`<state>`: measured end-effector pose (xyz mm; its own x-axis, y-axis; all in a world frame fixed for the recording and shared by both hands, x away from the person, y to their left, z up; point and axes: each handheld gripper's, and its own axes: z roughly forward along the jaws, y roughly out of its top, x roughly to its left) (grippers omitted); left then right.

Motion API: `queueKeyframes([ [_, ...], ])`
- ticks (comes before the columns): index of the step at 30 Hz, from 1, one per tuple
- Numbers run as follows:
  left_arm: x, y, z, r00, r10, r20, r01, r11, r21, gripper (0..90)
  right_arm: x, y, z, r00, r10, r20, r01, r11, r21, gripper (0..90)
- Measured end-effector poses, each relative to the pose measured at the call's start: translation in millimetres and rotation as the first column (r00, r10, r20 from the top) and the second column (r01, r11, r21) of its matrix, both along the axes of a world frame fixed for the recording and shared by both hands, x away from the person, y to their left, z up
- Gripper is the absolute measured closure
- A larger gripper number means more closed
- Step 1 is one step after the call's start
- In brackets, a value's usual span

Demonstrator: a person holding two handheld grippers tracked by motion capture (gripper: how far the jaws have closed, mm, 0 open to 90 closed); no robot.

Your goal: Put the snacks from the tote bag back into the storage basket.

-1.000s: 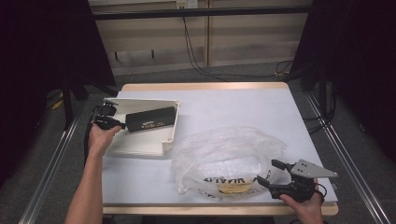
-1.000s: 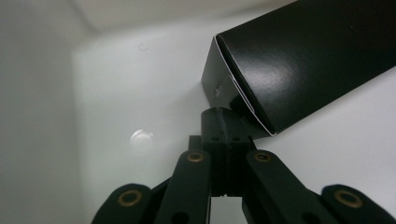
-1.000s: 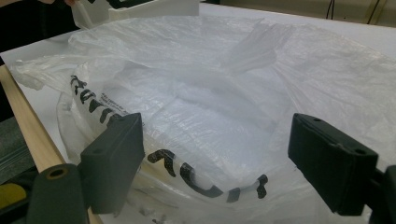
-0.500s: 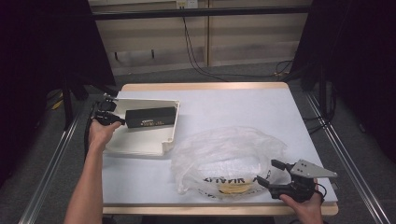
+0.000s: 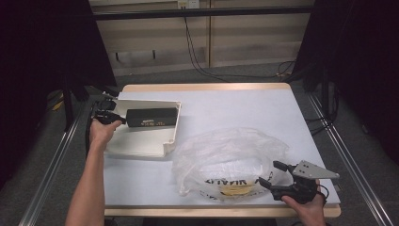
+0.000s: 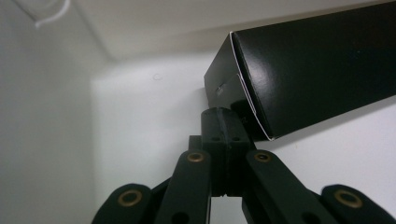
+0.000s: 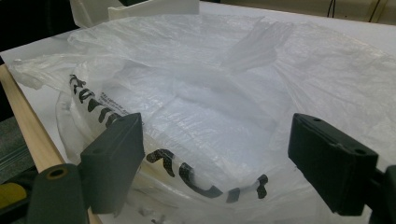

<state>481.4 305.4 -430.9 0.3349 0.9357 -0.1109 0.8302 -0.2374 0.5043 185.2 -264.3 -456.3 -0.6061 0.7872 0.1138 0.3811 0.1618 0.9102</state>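
Note:
A long black box [image 5: 153, 117] lies across the white tray [image 5: 141, 143] at the table's left. My left gripper [image 5: 117, 117] meets its left end. In the left gripper view the jaws [image 6: 224, 116] are pressed together at the lower corner of the black box [image 6: 317, 70], beside the tray wall [image 6: 46, 116]. A crumpled clear plastic bag [image 5: 226, 155] with black lettering lies at the front middle. My right gripper [image 5: 269, 173] is open at its right edge. In the right gripper view the gripper [image 7: 222, 161] has one jaw on either side of the bag [image 7: 210, 93].
Something yellow [image 5: 235, 190] shows through the bag near the table's wooden front edge [image 5: 188, 212]. Metal rails [image 5: 47, 174] run along both sides of the table. Cables lie on the floor behind it. The white tabletop [image 5: 244, 113] stretches bare at the back right.
The black box has swung slightly, from tilted to more level in the tray, with my left hand shifting a little. The right gripper and the bag have stayed still.

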Motion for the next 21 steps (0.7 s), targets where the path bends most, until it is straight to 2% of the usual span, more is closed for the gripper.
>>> queueKeyframes([
  [4,6.0,-1.6,1.6,0.9995,0.029,-0.014,-0.029,0.9996,0.006,90.0,-1.0,0.7,0.2,1.0000,0.007,0.001,-0.007,1.000,-0.003,17.9],
  [5,7.2,-2.6,1.9,0.9989,0.044,-0.015,-0.044,0.9990,-0.003,90.0,-1.1,0.4,0.2,1.0000,0.004,0.001,-0.004,1.000,-0.003,17.9],
  [15,17.5,-1.7,-0.8,0.9965,0.075,-0.037,-0.074,0.9972,0.010,90.0,-0.1,-1.5,-0.5,1.0000,0.001,-0.006,-0.001,1.000,0.004,17.8],
  [17,18.0,-3.4,-0.8,0.9964,0.080,-0.027,-0.080,0.9967,0.015,90.0,0.3,-1.9,-0.8,1.0000,0.005,-0.003,-0.005,1.000,0.001,17.8],
  [21,19.7,-2.4,-1.7,0.9969,0.072,-0.031,-0.071,0.9971,0.025,90.0,0.8,-2.6,-1.2,1.0000,0.006,-0.005,-0.006,1.000,0.008,17.8],
])
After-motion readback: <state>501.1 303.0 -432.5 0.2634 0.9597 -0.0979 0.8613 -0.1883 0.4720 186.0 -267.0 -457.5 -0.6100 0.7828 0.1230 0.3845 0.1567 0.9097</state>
